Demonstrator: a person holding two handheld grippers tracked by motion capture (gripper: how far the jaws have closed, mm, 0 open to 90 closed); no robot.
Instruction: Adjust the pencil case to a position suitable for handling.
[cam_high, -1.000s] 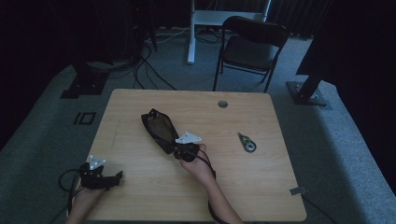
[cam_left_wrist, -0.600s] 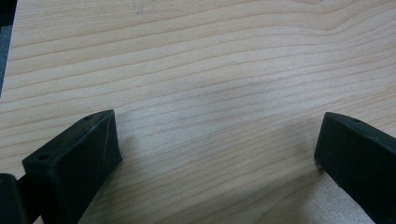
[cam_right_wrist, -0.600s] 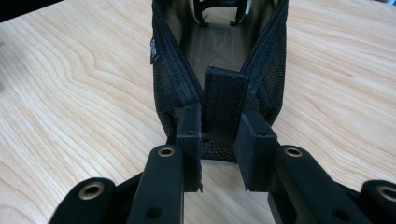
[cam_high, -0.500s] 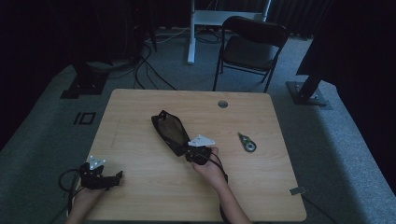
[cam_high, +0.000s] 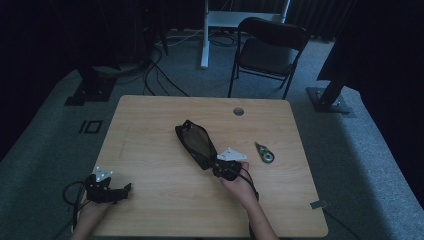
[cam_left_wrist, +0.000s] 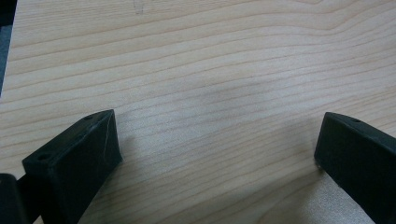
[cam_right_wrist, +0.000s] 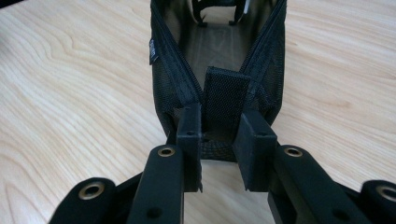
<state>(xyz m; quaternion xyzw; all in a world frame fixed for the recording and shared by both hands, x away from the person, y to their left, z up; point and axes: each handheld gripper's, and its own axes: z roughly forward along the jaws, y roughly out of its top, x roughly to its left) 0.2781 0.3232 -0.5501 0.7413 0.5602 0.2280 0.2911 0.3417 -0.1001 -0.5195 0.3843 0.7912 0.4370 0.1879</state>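
Note:
A black mesh pouch (cam_high: 195, 142) lies slantwise in the middle of the wooden table (cam_high: 150, 125). My right gripper (cam_high: 220, 166) is shut on the fabric tab (cam_right_wrist: 223, 98) at the pouch's near end. In the right gripper view the right gripper (cam_right_wrist: 220, 140) pinches that tab between both pads, and the pouch (cam_right_wrist: 219, 42) runs away from me with its zip edges apart. My left gripper (cam_high: 125, 189) rests at the table's near left corner. Its jaws stand wide open over bare wood in the left gripper view, left gripper (cam_left_wrist: 215, 149).
A small green and black roller tool (cam_high: 264, 152) lies on the table to the right of the pouch. A round cable hole (cam_high: 238, 111) sits near the far edge. A black folding chair (cam_high: 270, 45) stands beyond the table, with cables on the floor.
My right gripper has dragged the pouch to the right and slightly nearer across the table. The left gripper has stayed where it was.

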